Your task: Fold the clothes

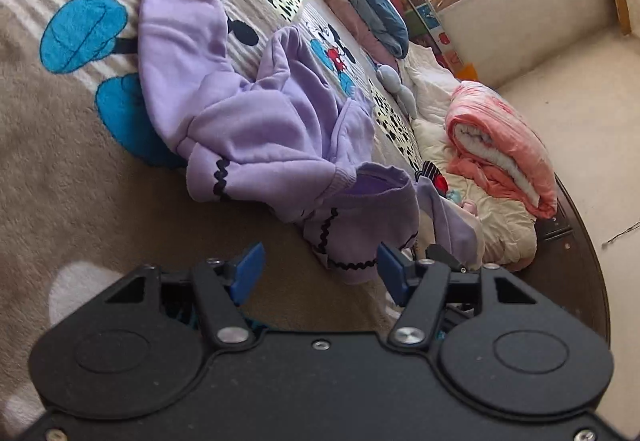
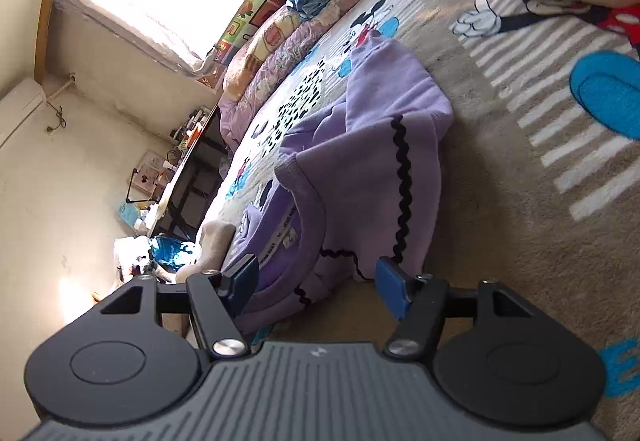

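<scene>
A crumpled lilac sweatshirt (image 1: 248,121) lies on the cartoon blanket (image 1: 60,161) — left gripper (image 1: 316,273) and right gripper (image 2: 316,287) both gaping, holding nothing.

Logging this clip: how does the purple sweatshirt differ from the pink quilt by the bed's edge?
The purple sweatshirt lies crumpled and spread loosely over the cartoon blanket, unfolded; the pink quilt is rolled into a compact bundle. The sweatshirt is plain lilac with black zigzag trim; the quilt is salmon with a white inner side showing. The sweatshirt sits just ahead of the open left gripper; the quilt lies farther off. Both rest on the bed.
</scene>
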A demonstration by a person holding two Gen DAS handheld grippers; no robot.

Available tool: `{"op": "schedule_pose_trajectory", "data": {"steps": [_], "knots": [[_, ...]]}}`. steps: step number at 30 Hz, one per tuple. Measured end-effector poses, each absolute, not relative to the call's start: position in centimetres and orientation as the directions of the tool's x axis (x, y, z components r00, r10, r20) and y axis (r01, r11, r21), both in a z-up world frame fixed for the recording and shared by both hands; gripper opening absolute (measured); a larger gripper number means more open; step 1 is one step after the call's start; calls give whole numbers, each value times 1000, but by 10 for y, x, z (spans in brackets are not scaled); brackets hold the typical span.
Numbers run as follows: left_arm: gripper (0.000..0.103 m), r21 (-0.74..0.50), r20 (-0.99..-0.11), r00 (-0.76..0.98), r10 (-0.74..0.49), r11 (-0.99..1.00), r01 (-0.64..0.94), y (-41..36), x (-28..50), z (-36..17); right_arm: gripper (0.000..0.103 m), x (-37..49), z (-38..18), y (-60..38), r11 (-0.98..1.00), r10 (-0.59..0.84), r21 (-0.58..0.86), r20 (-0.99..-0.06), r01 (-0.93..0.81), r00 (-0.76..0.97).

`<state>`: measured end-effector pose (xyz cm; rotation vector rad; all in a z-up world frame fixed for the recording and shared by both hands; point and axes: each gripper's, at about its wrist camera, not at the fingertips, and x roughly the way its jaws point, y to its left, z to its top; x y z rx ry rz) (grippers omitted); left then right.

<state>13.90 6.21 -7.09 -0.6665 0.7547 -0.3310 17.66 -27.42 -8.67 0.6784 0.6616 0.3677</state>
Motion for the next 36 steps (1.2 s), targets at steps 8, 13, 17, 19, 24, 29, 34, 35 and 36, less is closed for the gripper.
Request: {"op": "schedule_pose_trajectory", "data": {"steps": [8, 13, 17, 19, 24, 29, 34, 35, 36], "knots": [[61, 56, -564, 763, -317, 907, 418, 11, 141, -26, 78, 189, -24, -219, 851, 363, -143, -534, -505, 764], [57, 188, -638, 684, -354, 789, 585, 6, 175, -38, 77, 215, -26, -193, 661, 352, -324, -663, -677, 661], [48, 211, -700, 602, -384, 694, 688, 3, 197, -48, 77, 235, -27, -188, 605, 373, -307, -706, -735, 602], [45, 249, -723, 587, -366, 654, 715, -2, 203, -52, 70, 245, -28, -186, 597, 380, -281, -726, -751, 573], [37, 278, -754, 559, -346, 602, 748, -10, 210, -60, 54, 259, -35, -186, 585, 387, -226, -767, -779, 513], [20, 277, -797, 514, -319, 563, 779, -17, 224, -67, 23, 263, -45, -184, 563, 381, -205, -796, -801, 471], [12, 331, -827, 511, -236, 531, 780, -27, 261, -60, 14, 271, -42, -187, 524, 356, -256, -801, -813, 481], [12, 363, -816, 539, -208, 541, 758, -29, 271, -55, 14, 276, -38, -187, 533, 341, -288, -788, -796, 513], [11, 405, -790, 585, -182, 561, 722, -31, 280, -48, 13, 282, -33, -187, 556, 324, -323, -765, -766, 557]]}}
